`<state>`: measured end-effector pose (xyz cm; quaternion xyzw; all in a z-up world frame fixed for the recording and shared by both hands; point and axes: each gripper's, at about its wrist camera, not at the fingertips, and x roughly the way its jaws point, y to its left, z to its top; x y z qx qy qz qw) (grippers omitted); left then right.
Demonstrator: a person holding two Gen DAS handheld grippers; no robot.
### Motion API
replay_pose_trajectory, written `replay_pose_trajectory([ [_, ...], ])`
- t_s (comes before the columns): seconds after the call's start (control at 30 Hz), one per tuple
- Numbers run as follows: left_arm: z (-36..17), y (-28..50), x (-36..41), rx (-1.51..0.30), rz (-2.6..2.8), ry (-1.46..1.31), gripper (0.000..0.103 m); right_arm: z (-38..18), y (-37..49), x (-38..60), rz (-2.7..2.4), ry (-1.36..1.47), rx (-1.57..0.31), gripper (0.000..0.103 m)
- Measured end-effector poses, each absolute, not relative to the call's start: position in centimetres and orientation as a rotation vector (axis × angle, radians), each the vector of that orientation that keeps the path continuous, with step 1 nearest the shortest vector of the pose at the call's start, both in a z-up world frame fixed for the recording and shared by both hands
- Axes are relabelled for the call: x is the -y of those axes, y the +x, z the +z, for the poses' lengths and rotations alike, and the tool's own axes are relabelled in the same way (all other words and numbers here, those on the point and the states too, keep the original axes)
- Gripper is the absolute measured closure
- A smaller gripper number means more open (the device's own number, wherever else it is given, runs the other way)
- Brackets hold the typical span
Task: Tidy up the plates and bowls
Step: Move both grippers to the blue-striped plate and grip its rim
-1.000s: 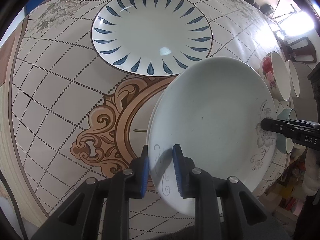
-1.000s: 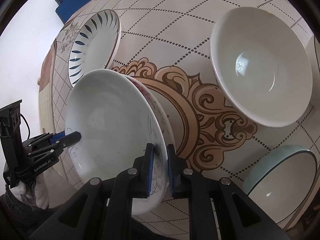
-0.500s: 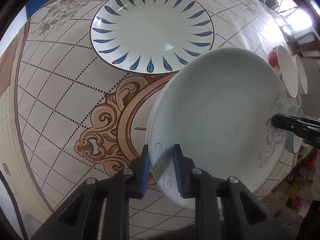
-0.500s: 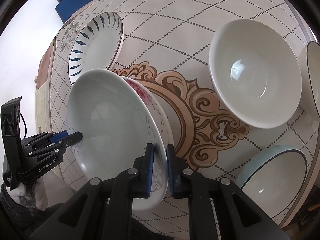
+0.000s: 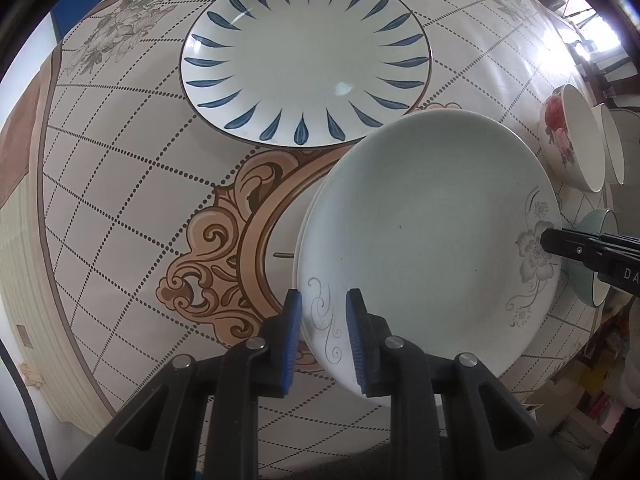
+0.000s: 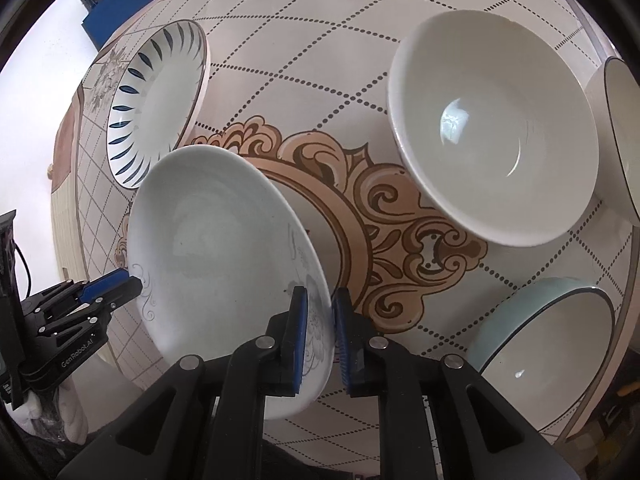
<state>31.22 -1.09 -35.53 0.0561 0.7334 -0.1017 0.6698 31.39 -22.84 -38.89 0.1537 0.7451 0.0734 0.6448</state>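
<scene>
Patterned counter [image 5: 120, 184] carries unsorted crockery: blue-petal plate [image 5: 306, 62] at twelve o'clock, bowls (three visible) unstacked. Left hand-held gripper [image 5: 320, 334] and right hand-held gripper [image 6: 318, 334] both clamp the pale flowered plate [image 5: 428, 240] aloft by opposite rims; stacking remains.

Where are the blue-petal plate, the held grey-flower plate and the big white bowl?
blue-petal plate [image 5: 306, 60], left wrist view, bare centre.
grey-flower plate [image 5: 424, 240], left wrist view, inner face.
big white bowl [image 6: 492, 128], right wrist view, inside wall.
</scene>
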Motion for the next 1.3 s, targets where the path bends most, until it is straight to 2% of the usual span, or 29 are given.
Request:
replay_pose_trajectory([
  [0.13, -35.4, 31.7, 0.5, -1.687, -0.229, 0.078, 0.082, -38.4, 31.3, 22.2, 0.167, 0.304, -1.699, 0.082],
  [0.17, -35.2, 31.7, 0.3, -1.686, -0.231, 0.070, 0.082, -38.1, 31.2, 22.0, 0.161, 0.282, -1.692, 0.077],
  [0.2, -34.8, 31.8, 0.2, -1.682, -0.226, 0.065, 0.082, -37.6, 31.3, 21.8, 0.164, 0.263, -1.686, 0.066],
  [0.23, -34.4, 31.8, -0.1, -1.676, -0.224, 0.055, 0.081, -37.0, 31.3, 21.6, 0.170, 0.250, -1.675, 0.060],
  [0.27, -33.6, 31.7, -0.3, -1.668, -0.223, 0.044, 0.079, -36.3, 31.4, 21.5, 0.170, 0.238, -1.658, 0.047],
  [0.37, -31.7, 32.6, -1.4, -1.603, -0.201, 0.021, 0.061, -34.0, 32.7, 20.8, 0.200, 0.219, -1.596, 0.027],
  [0.43, -30.6, 34.0, -2.3, -1.550, -0.167, 0.017, 0.024, -32.8, 34.0, 20.2, 0.227, 0.224, -1.561, 0.015],
  [0.47, -30.2, 34.8, -2.9, -1.523, -0.145, 0.011, 0.020, -32.3, 35.0, 19.9, 0.239, 0.234, -1.543, 0.010],
  [0.57, -29.5, 38.3, -5.3, -1.472, -0.083, -0.025, 0.019, -31.6, 38.1, 19.1, 0.245, 0.236, -1.494, 0.000],
  [0.77, -31.0, 43.3, -7.9, -1.446, -0.019, -0.034, 0.019, -32.9, 44.8, 17.4, 0.268, 0.288, -1.485, 0.000],
  [1.03, -35.4, 47.3, -9.7, -1.521, -0.038, -0.051, 0.019, -38.8, 50.1, 17.2, 0.268, 0.442, -1.575, 0.000],
  [1.07, -36.0, 47.6, -9.7, -1.534, -0.050, -0.056, 0.020, -39.5, 50.4, 17.1, 0.273, 0.457, -1.590, 0.004],
  [1.1, -36.7, 47.9, -9.8, -1.551, -0.060, -0.062, 0.024, -40.3, 50.5, 17.0, 0.276, 0.471, -1.603, 0.007],
  [1.17, -37.6, 48.1, -9.8, -1.586, -0.092, -0.089, 0.033, -41.3, 50.6, 16.8, 0.282, 0.490, -1.624, 0.021],
  [1.23, -38.2, 48.1, -9.7, -1.601, -0.106, -0.091, 0.044, -42.0, 50.5, 16.6, 0.286, 0.490, -1.636, 0.027],
  [1.3, -38.5, 48.1, -9.7, -1.604, -0.115, -0.091, 0.045, -42.3, 50.4, 16.3, 0.291, 0.482, -1.645, 0.033],
])
